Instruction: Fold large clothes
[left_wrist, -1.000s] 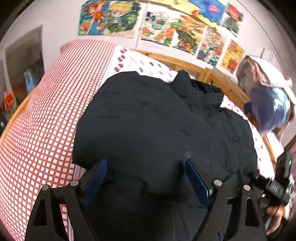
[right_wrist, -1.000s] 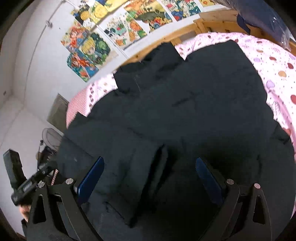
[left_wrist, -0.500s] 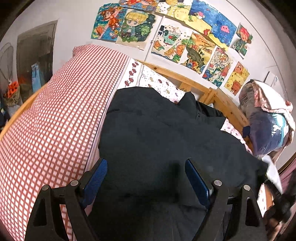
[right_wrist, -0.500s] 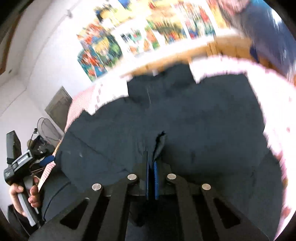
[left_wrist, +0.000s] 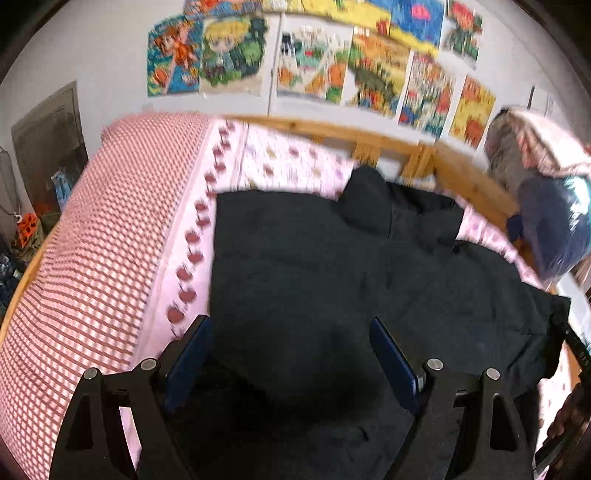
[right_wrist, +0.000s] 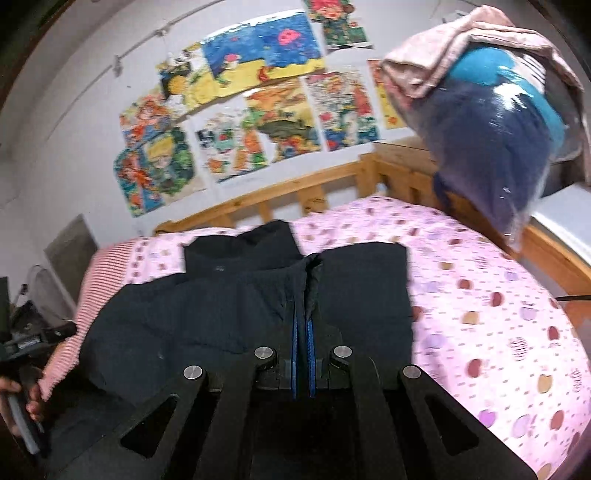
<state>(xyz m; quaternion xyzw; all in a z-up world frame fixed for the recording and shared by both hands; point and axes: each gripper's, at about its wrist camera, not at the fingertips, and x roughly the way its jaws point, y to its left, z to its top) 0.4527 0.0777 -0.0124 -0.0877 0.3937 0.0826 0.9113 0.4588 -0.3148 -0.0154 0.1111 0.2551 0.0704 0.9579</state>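
The right hand-held gripper (right_wrist: 303, 325), spread a second ago, now pinches and lifts the black jacket (right_wrist: 229, 306).

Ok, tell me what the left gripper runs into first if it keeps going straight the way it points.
Most likely the black jacket on the bed: the open left gripper points down at its dark fabric, which fills the gap between the fingers. Depth is unclear in the blur.

Right tongs (right_wrist: 303, 325) clamped together; left tongs (left_wrist: 291, 354) spread wide.
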